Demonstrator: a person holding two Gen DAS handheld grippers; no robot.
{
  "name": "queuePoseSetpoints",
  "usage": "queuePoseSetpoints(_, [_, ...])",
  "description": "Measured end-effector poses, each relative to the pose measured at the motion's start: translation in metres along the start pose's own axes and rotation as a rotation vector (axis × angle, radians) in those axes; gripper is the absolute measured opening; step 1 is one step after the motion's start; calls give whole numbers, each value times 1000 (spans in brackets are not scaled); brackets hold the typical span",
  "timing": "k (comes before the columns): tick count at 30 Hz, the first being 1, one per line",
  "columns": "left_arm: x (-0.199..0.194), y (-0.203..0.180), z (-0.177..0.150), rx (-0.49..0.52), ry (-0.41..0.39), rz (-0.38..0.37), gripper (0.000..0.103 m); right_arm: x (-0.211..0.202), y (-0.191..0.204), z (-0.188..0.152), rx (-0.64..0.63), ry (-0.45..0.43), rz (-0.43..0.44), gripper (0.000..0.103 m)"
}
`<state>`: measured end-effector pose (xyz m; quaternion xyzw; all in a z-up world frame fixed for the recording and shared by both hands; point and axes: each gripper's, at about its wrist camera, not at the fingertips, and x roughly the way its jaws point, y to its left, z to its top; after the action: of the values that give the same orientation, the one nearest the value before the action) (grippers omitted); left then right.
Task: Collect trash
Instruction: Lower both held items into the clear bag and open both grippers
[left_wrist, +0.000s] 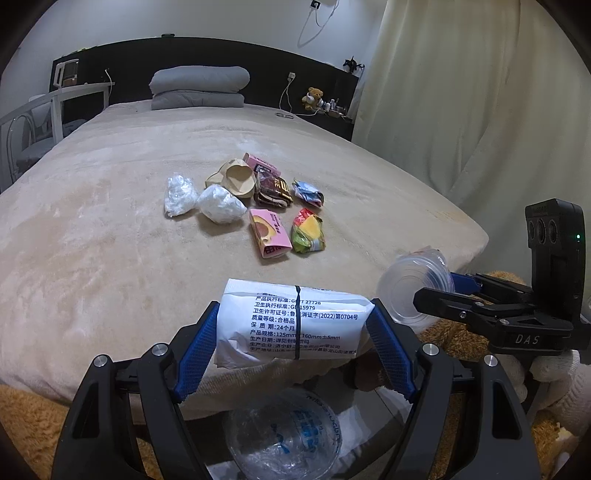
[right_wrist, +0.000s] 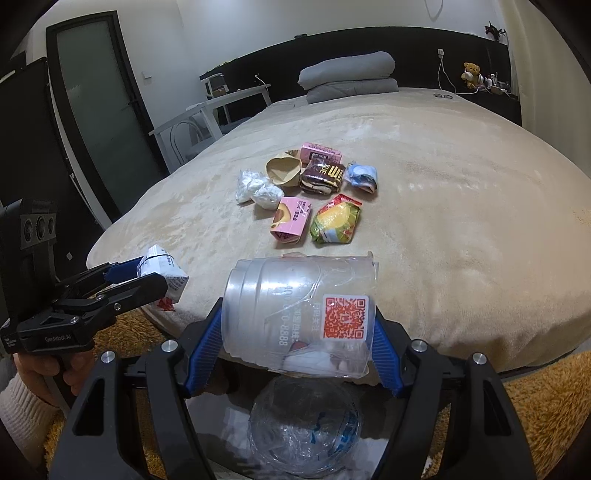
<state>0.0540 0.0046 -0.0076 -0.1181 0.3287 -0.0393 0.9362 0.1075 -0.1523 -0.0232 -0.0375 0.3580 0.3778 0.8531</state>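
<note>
The left tool (left_wrist: 295, 334) is clamping a white tissue packet (left_wrist: 293, 323) crosswise between its blue pads (left_wrist: 199, 347), the packet lying flat across the gap with its printed side up and a thin black band around its middle. The right tool (right_wrist: 297, 328) is gripping a clear plastic cup (right_wrist: 299, 314) on its side, pads pressing on both ends; an orange QR sticker (right_wrist: 345, 317) is facing up and crumpled bits are sitting inside the cup. Both tools are hovering just past the foot edge of the bed (left_wrist: 110, 221), side by side. Below each tool, a clear bag-lined bin (right_wrist: 304, 424) is showing on the floor.

The rest of the trash is lying in a cluster on the beige blanket, well ahead of both tools: two crumpled white wads (left_wrist: 201, 199), a tan paper cup (left_wrist: 236, 179), a brown wrapper (left_wrist: 273, 188), a blue-white wrapper (left_wrist: 308, 192), two pink cartons (left_wrist: 267, 236), and a yellow-green snack bag (left_wrist: 308, 230). Folded grey bedding (left_wrist: 199, 86) is resting at the headboard.
</note>
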Motion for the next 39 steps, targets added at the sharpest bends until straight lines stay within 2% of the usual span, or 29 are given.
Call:
queuePoseSetpoints(7, [1, -11, -23, -43, 57, -22, 77, 2, 0, -18, 25, 64, 19, 71])
queuePoseSetpoints(14, [14, -2, -50, -193, 157, -96, 77, 16, -7, -35, 87, 165, 38, 71])
queuePoseSetpoints(20, [36, 6, -67, -287, 263, -91, 77, 45, -17, -50, 171, 295, 49, 71])
queuePoseSetpoints(23, [48, 10, -74, -335, 314, -113, 77, 60, -25, -57, 222, 364, 54, 71])
queuePoseSetpoints(28, [67, 16, -87, -388, 395, -92, 77, 84, -36, -69, 300, 461, 40, 71])
queuePoseSetpoints(35, [93, 33, -102, -473, 529, -39, 77, 108, -53, -81, 381, 548, 22, 71])
queuePoseSetpoints(39, [102, 41, -112, -515, 574, -31, 77, 118, -61, -89, 422, 596, 14, 71])
